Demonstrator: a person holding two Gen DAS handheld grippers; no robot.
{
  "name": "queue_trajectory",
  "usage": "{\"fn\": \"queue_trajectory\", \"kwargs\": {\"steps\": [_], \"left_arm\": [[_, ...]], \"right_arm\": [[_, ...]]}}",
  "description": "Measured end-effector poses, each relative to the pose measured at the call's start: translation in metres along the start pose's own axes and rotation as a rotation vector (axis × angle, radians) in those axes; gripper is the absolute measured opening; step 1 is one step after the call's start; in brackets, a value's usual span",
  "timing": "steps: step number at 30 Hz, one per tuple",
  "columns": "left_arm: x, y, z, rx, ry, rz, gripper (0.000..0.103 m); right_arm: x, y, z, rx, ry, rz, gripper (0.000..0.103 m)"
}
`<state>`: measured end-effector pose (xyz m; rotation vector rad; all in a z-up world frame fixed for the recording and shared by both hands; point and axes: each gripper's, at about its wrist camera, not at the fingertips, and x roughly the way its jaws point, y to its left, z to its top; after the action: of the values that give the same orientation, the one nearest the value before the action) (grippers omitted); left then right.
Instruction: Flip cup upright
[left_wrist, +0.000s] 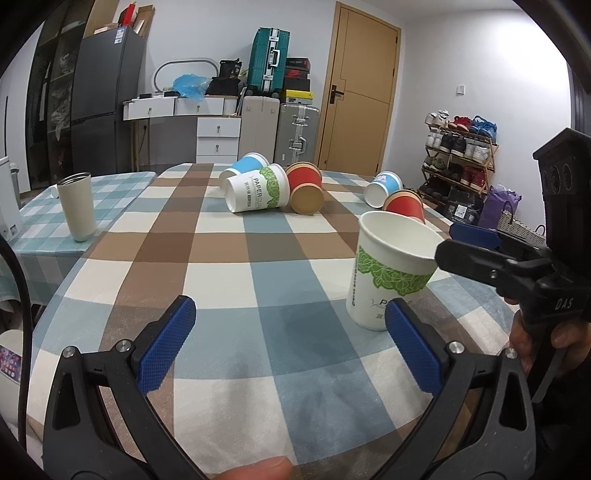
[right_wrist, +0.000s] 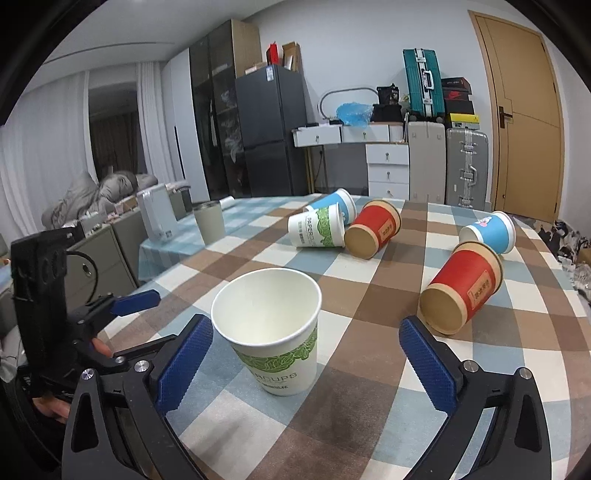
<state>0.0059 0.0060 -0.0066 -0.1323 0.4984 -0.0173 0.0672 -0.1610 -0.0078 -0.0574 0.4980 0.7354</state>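
A white paper cup with green leaf print stands upright on the checked tablecloth, between the wide-open fingers of my right gripper, which does not touch it. The same cup shows in the left wrist view, to the right of my left gripper, which is open and empty. The right gripper also shows there, beside the cup's rim. Several cups lie on their sides: a red one near my right finger, a blue one, another red one, a white-green one and a blue one.
A steel-rimmed tumbler stands upright on the adjoining table at the left; it also shows in the right wrist view. The left gripper shows at the left of the right wrist view. A shoe rack stands past the table's right edge.
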Motion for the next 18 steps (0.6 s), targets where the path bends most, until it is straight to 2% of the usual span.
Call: {"fn": "queue_trajectory", "kwargs": {"steps": [8,18], "left_arm": [[0.000,-0.013,0.012,0.032,-0.059,-0.029,0.102],[0.001,-0.014,0.013,0.042,-0.081,-0.034,0.102]], "right_arm": [[-0.026,-0.015,-0.007,-0.001,-0.107,0.017,0.103],[-0.033,-0.023,-0.014,0.020,-0.152,0.054,0.103]]}}
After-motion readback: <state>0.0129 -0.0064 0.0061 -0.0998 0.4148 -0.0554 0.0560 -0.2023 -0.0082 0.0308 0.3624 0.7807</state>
